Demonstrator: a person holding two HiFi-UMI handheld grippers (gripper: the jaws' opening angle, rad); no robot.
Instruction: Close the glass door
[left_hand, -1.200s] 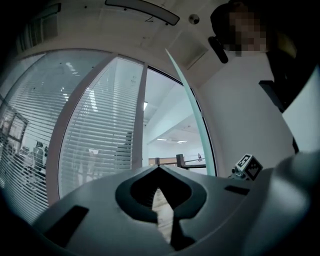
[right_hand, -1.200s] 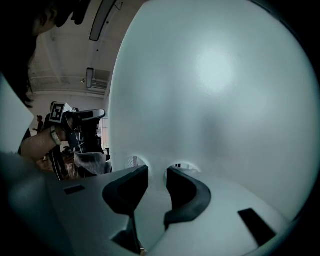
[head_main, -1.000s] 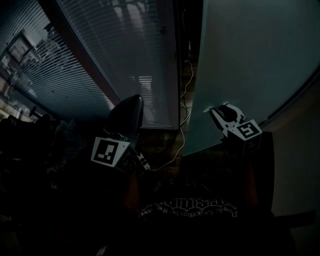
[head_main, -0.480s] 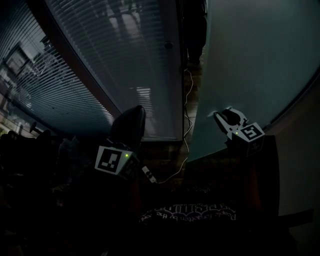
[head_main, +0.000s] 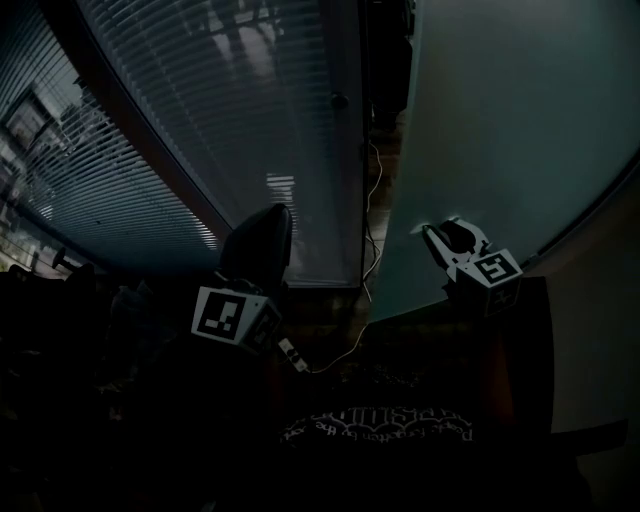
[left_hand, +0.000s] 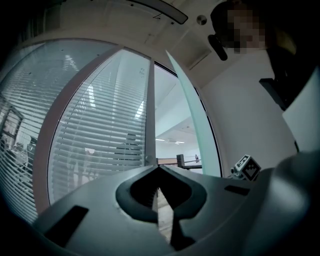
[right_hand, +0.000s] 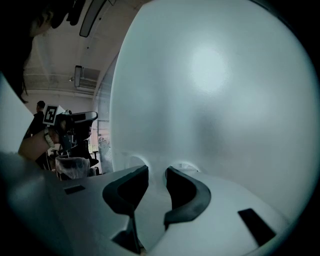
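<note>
My right fingers are spread, tips against the frosted door. My left fingers are pressed together, empty, facing blinds.

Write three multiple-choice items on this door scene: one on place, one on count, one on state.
1. Where are the right gripper's tips?
A. on the slatted blinds
B. on the floor
C. at the frosted glass door

2. How many marker cubes show in the head view?
A. one
B. two
C. four

3. What state is the glass door in?
A. ajar, with a dark gap beside its edge
B. fully shut
C. lifted out of its frame

Answers:
1 C: in the right gripper view the jaws stand apart right at the frosted panel.
2 B: one cube shows at left and a second at right.
3 A: the gap runs between the door's edge and the blind-covered glass wall.
</note>
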